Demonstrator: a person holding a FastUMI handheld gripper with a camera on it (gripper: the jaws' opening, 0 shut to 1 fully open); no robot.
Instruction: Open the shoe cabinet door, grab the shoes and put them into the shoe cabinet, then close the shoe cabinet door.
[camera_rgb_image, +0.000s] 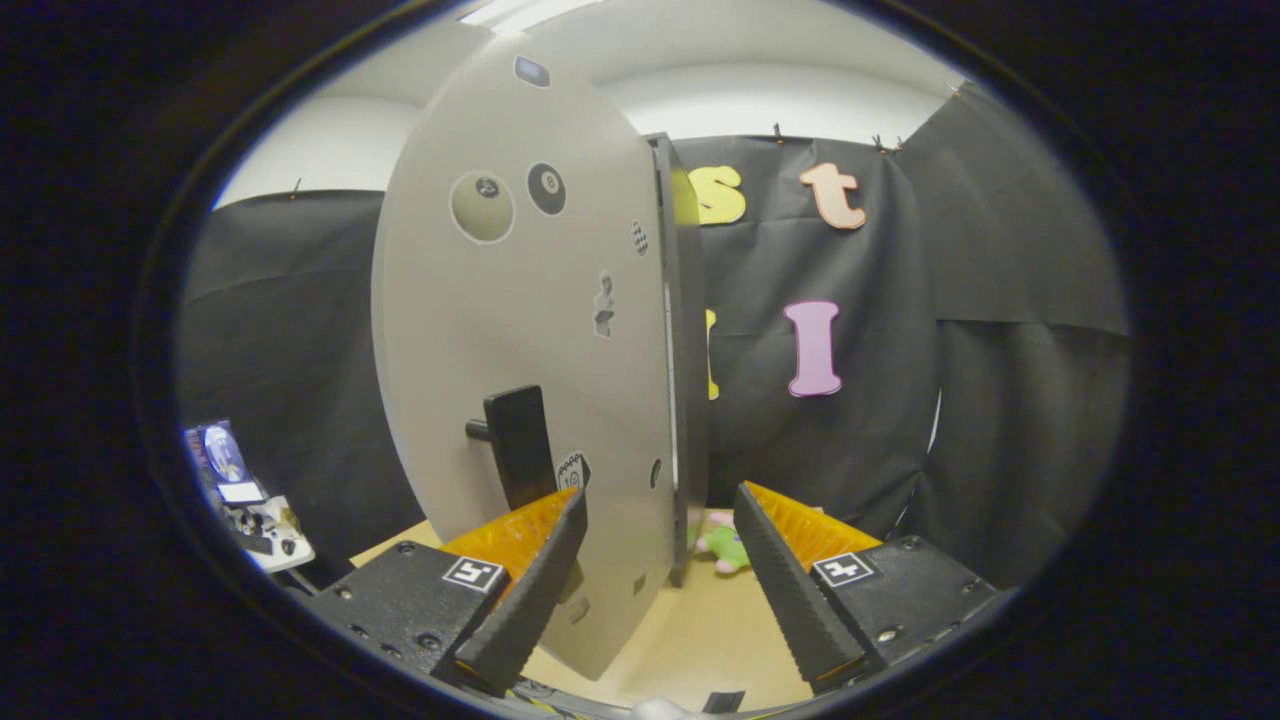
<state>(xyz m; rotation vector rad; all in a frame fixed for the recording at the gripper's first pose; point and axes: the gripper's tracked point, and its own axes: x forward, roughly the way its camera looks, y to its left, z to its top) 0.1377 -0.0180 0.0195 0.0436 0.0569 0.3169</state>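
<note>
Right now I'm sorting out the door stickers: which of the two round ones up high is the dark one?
The 8-ball sticker, nearer the door's free edge; the paler round sticker sits beside it. The open fingers straddle that edge.

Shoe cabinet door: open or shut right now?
Open. The shoe cabinet door stands swung out, its edge facing the hand-held gripper, whose open fingers straddle that edge.

Shoe cabinet door (500, 300): smooth matt panel, stuck with small glossy stickers (546, 188). Door handle (520, 445): matt plastic. Gripper (660, 520): fingers (790, 590) parted, ribbed inner pads, one either side of the door's edge. Tabletop (690, 640): smooth pale wood finish. Toy (725, 545): soft plush.
</note>
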